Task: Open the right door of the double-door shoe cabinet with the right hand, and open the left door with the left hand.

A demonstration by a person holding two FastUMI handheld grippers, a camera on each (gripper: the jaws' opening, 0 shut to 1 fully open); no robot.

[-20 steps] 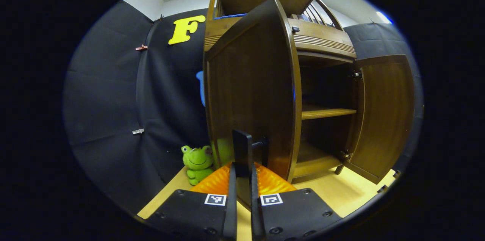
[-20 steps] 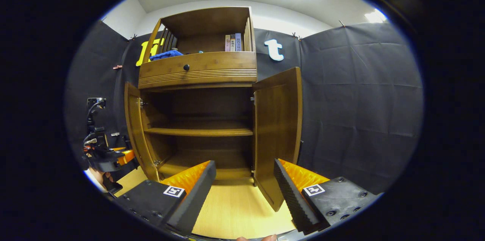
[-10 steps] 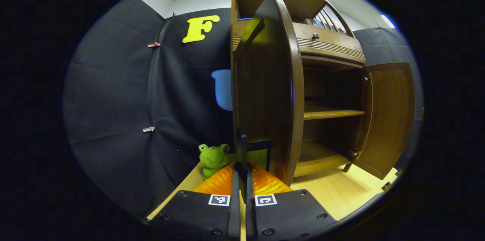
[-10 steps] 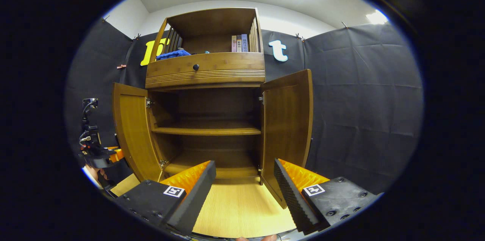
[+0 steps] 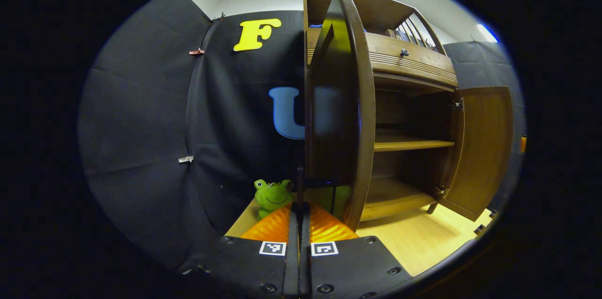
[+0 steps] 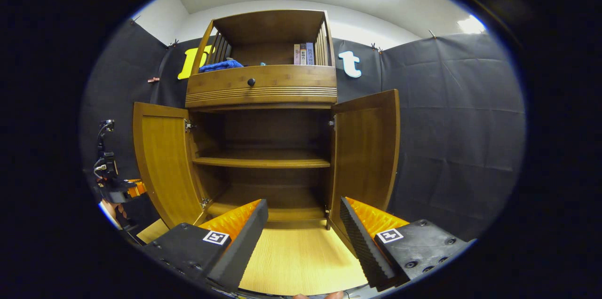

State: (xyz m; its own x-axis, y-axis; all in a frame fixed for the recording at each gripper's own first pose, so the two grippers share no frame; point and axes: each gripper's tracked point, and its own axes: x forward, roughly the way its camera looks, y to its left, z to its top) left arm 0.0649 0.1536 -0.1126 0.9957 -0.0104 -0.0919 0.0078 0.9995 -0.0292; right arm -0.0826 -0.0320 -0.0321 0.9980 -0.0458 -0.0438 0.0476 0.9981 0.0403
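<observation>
The wooden shoe cabinet (image 6: 263,87) stands with both lower doors swung out. In the left gripper view the left door (image 5: 338,101) is seen almost edge-on. My left gripper (image 5: 299,204) is shut on its thin dark handle (image 5: 299,177), which joins the door by a short bar. The right door (image 5: 484,144) hangs open beyond. In the right gripper view my right gripper (image 6: 301,231) is open in front of the cabinet's bottom shelf, holding nothing. The right door (image 6: 367,148) stands just right of it. The left door (image 6: 162,158) has the left gripper (image 6: 117,188) beside it.
A green frog toy (image 5: 273,195) sits on the light wooden floor (image 6: 296,261) left of the cabinet. A drawer with a dark knob (image 6: 251,82) tops the doors. Books (image 6: 303,53) and a blue cloth (image 6: 221,65) lie on the upper shelf. The black booth wall surrounds the cabinet.
The left door has swung farther open, pulled by my left gripper, whose fingers have drawn closer together. The right gripper stays open and has barely shifted.
</observation>
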